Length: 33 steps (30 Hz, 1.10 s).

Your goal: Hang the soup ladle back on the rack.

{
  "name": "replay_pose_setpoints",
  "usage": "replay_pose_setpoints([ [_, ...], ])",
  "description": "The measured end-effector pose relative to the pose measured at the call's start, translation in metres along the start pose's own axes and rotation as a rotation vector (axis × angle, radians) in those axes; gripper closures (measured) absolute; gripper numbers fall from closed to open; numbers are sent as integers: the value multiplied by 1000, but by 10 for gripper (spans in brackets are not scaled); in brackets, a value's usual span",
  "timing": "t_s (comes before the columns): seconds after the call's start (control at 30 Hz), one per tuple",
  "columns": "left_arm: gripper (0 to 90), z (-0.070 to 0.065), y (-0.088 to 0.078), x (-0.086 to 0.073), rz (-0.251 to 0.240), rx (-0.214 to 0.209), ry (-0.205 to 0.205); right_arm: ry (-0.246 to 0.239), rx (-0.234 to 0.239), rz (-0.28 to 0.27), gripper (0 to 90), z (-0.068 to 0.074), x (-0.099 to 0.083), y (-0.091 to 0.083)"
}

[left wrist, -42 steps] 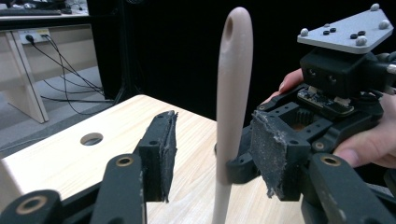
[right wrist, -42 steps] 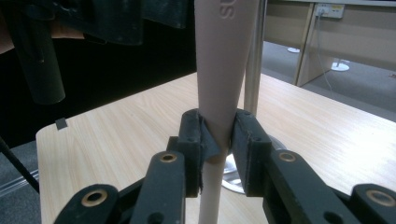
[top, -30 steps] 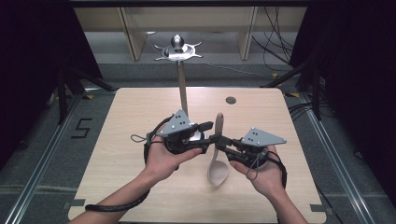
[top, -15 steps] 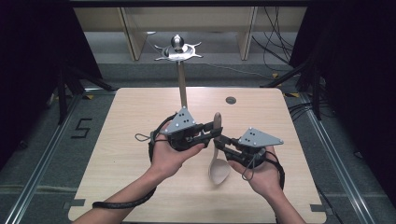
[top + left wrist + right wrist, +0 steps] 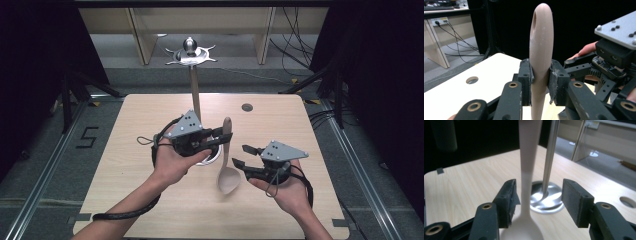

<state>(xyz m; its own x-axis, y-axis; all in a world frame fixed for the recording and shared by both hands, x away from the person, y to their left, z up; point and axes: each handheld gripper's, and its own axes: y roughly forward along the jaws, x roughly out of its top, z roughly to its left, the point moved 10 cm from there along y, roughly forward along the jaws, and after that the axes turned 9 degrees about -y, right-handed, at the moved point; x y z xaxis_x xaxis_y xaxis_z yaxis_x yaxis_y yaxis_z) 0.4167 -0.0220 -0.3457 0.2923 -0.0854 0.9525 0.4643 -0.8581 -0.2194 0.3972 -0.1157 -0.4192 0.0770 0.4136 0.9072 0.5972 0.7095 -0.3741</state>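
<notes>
Behind spoon [image 5: 528,170], stand base [image 5: 546,197].

A metal stand [image 5: 192,85] rises from the wooden table [image 5: 125,130], near a round hole [image 5: 246,107].

A matt, smooth beige spoon [image 5: 541,50] that looks plastic sits in the left gripper's [image 5: 540,80] scuffed matt black pads above a pale wood-grain table [image 5: 125,125]; at 12 o'clock stands a glossy metal stand [image 5: 547,195].
</notes>
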Motion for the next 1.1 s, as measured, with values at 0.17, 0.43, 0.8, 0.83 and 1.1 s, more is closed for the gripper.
replay_pose_setpoints([
  [0.17, 735, 7, -9, 2, 14, -15, 0, 20, -9, 28, 449, -4, -15, -9],
  [0.43, 735, 20, -25, 9, 0, 4, 5, 61, -19, 71, 432, -9, -36, -15],
  [0.8, 735, 28, -39, 9, -2, 19, 14, 111, -39, 116, 412, -15, -65, -21],
  [0.83, 735, 28, -40, 9, -4, 16, 15, 111, -39, 116, 412, -15, -65, -21],
  [1.1, 734, 32, -48, 11, 11, 6, 37, 150, -61, 140, 408, -18, -85, -29],
])
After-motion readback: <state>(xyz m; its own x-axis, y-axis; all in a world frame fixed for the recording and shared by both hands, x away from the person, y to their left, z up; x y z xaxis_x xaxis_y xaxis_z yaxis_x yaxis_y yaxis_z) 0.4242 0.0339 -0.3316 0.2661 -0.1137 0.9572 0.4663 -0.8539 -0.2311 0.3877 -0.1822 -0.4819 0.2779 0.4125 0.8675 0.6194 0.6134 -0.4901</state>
